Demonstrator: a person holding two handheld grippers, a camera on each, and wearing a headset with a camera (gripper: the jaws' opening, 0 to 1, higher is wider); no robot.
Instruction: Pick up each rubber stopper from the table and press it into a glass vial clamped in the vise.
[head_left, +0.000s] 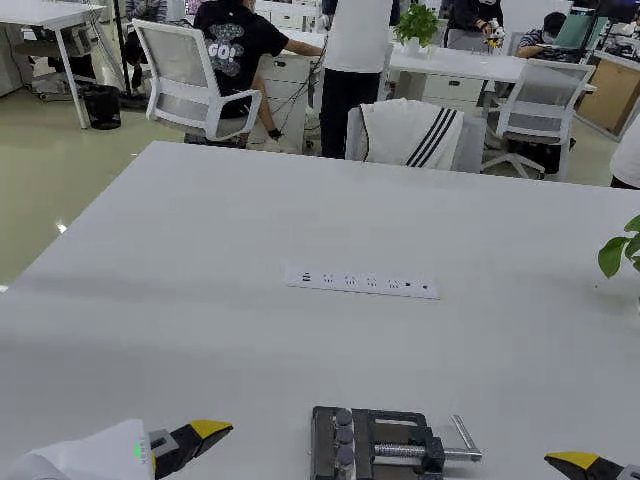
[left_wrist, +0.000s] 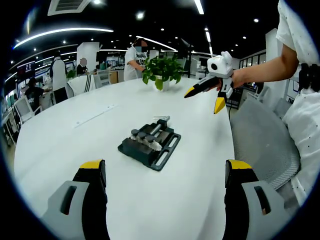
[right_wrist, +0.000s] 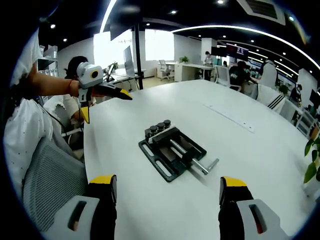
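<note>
A dark vise (head_left: 375, 445) sits on the white table (head_left: 300, 340) near its front edge, between my two grippers. Three glass vials (head_left: 343, 435) stand in a row in its jaws, each with a dark stopper on top. The vise (left_wrist: 150, 145) and vials (left_wrist: 142, 134) lie ahead of my left gripper (left_wrist: 165, 172), which is open and holds nothing. My right gripper (right_wrist: 167, 187) is also open and bare, with the vise (right_wrist: 172, 150) and vials (right_wrist: 157, 127) just ahead. Both hover above the table, left gripper (head_left: 200, 440) and right gripper (head_left: 575, 462).
A white power strip (head_left: 360, 282) is set into the table's middle. A potted plant (head_left: 620, 250) stands at the right edge. Beyond the far edge are a chair draped with a striped jacket (head_left: 410, 135), other chairs and several people.
</note>
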